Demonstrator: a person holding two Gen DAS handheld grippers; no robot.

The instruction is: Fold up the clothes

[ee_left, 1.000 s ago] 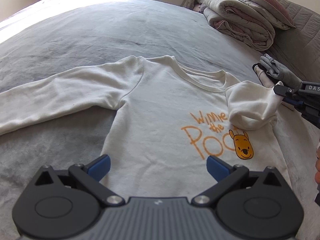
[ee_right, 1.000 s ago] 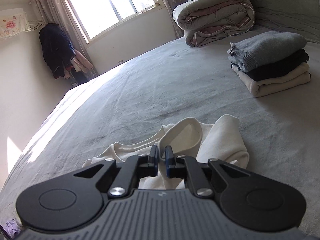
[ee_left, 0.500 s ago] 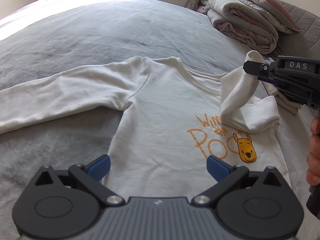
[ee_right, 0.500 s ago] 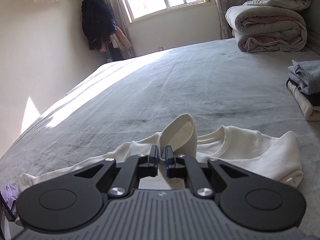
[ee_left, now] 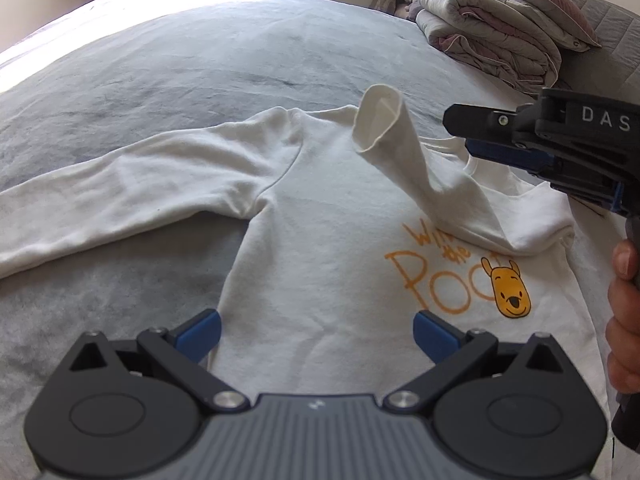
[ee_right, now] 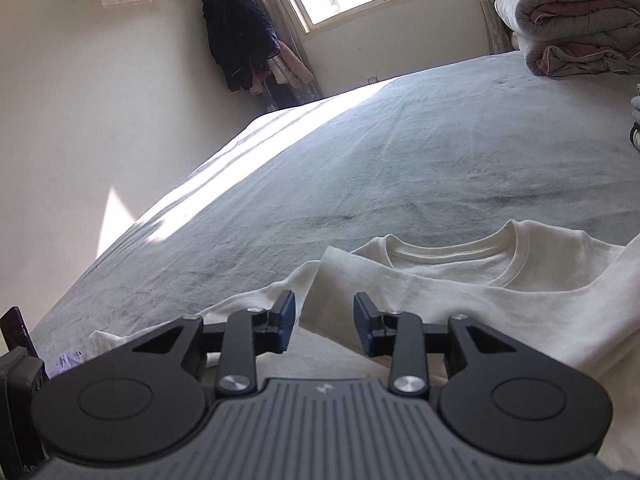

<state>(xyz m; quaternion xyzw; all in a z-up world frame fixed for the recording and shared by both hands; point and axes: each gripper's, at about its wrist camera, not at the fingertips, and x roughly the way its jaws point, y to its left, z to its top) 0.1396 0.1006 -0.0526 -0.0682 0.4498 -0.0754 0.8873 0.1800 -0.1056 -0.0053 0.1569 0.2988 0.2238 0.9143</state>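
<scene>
A white sweatshirt [ee_left: 320, 240] with an orange bear print lies face up on the grey bed [ee_left: 200, 60]. One sleeve [ee_left: 120, 192] stretches out to the left. The other sleeve [ee_left: 432, 184] is folded across the chest, and its cuff [ee_left: 378, 120] stands loose in the air. My right gripper [ee_left: 460, 134] hangs just right of that cuff. Its jaws are opening, and the cuff [ee_right: 340, 280] lies just ahead of the gap in my right gripper [ee_right: 325, 322], untouched by the pads. My left gripper [ee_left: 316, 332] stands wide open over the hem, holding nothing.
Folded duvets [ee_left: 500, 32] and a pillow are stacked at the bed's far right corner. A dark jacket [ee_right: 240, 40] hangs in the room's corner beside the window. A person's hand [ee_left: 624, 320] grips the right tool. Bare grey bedding stretches beyond the collar.
The right gripper carried the sleeve cuff leftward across the chest, then its jaws parted and let the cuff go. The left gripper kept still and open.
</scene>
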